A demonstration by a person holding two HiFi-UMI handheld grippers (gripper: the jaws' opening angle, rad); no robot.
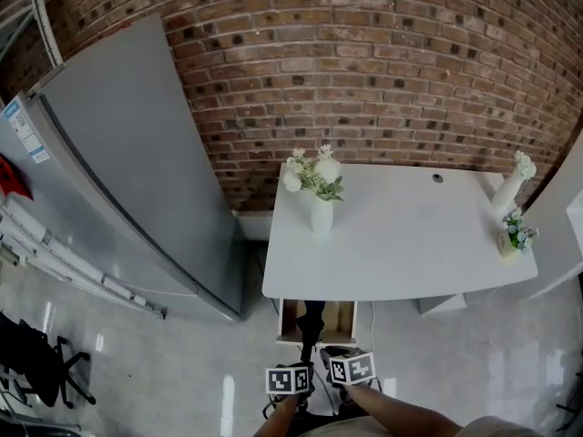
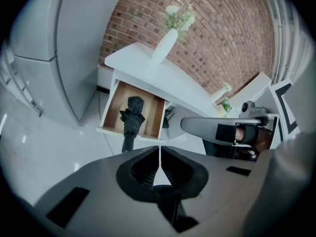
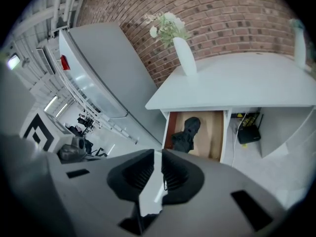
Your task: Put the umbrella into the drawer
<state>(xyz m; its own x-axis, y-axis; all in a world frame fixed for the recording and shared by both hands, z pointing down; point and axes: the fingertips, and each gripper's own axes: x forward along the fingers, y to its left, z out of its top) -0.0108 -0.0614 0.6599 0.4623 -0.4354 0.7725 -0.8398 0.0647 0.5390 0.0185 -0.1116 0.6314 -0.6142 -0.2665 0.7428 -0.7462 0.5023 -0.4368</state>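
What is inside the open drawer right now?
A folded black umbrella lies in the drawer, its handle end overhanging the front edge. The tabletop covers the drawer's rear.

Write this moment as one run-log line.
umbrella: in open drawer, handle end overhanging front | left gripper: shut, empty | right gripper: jaws barely apart, empty

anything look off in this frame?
Yes. The black umbrella lies lengthwise in the open drawer under the white desk, but its handle end sticks out past the drawer's front edge, over the floor. As it lies, the drawer probably won't close.
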